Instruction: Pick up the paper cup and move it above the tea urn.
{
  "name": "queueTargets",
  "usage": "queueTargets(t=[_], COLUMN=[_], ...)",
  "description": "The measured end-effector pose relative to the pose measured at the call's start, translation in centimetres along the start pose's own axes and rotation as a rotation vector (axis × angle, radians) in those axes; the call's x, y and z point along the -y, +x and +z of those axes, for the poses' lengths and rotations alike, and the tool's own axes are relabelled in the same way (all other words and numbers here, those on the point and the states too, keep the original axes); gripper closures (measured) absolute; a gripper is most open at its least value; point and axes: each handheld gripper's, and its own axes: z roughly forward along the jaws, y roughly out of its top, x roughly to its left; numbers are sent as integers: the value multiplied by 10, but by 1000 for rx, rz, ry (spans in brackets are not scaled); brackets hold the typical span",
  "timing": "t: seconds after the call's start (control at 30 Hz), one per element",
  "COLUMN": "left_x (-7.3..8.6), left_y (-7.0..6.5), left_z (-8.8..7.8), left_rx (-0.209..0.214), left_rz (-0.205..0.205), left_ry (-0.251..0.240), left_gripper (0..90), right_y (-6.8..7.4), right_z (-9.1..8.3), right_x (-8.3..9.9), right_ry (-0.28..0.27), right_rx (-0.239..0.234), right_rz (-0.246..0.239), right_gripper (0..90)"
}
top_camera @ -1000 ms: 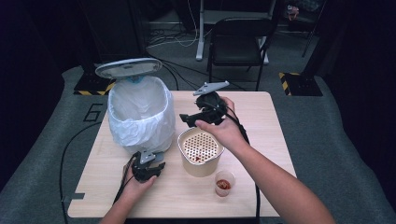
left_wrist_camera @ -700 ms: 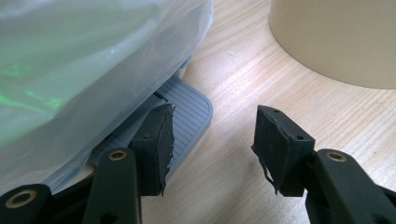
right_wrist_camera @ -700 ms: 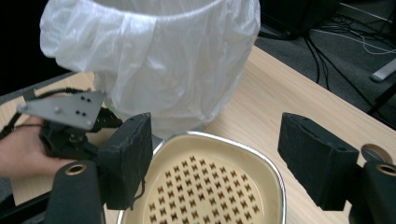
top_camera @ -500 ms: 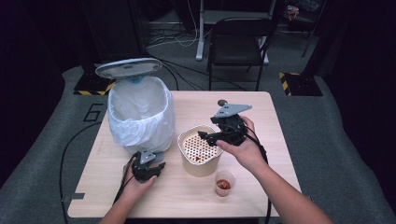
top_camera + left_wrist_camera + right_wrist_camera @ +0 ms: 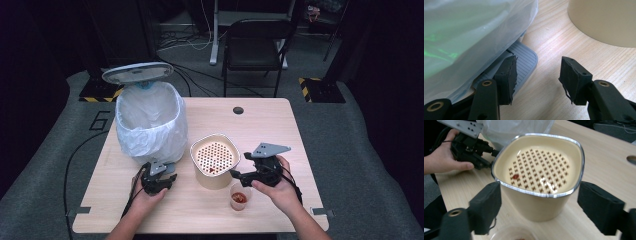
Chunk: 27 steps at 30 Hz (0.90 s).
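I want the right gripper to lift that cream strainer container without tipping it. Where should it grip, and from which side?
Grip the cream container across its tapered side walls just under the metal rim, coming level from the right gripper's side. Its open jaws already flank the walls. The flared rim probably stops slipping, and the small cup in front argues against a low approach.

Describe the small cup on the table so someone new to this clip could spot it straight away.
Start at the white-bagged bin on the left of the wooden table. Just right of it stands a cream container with a perforated insert. In front of that container, nearer the person, sits the small clear cup: far smaller than both neighbours, see-through, with something reddish inside.
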Motion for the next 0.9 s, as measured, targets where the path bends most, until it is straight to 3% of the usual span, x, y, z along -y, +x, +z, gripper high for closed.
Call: queueTargets(t=[0.1,0.2,0.43,0.7,0.8,0.9], left_x=[0,0,0,0,0,0], left_y=[1,0,0,0,1,0], left_z=[0,0,0,0,0,0], left_rx=[-2,0,-1,-2,-4,-3], left_rz=[20,-3,-4,-4,13,2], left_ry=[2,-3,-3,-3,-1,-3], left_gripper=[475,475,475,475,475,475], right_y=[-1,-2,4,8,11,16], right_z=[-1,-1,6,15,19,21], right_x=[19,31,49,64,70,77], right_ry=[-5,-9,3,22,24,28], right_rx=[-4,-10,-30,-50,-64,-70], right_rz=[19,28,19,26,13,-5], right_gripper=[142,104,0,0,0,0])
